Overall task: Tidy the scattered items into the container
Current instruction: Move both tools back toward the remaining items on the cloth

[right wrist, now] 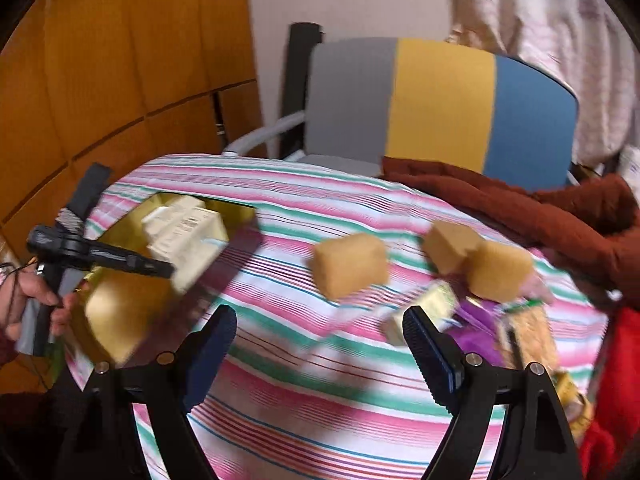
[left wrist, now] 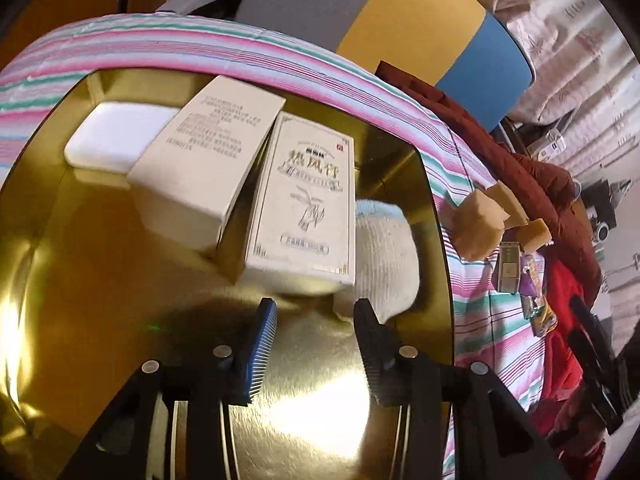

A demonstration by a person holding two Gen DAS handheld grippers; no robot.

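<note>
Beneath my left claw (left wrist: 314,320), parted and empty, the gold container (left wrist: 120,280) holds two boxes (left wrist: 248,184) and a sock (left wrist: 384,252). Only my right claw (right wrist: 320,344), wide, sees three sponges (right wrist: 350,266) on the striped surface (right wrist: 320,392).

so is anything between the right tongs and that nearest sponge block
Nothing visible: only bare striped tablecloth lies between the open right tongs and the nearest sponge block, which sits apart from the other sponges.
</note>
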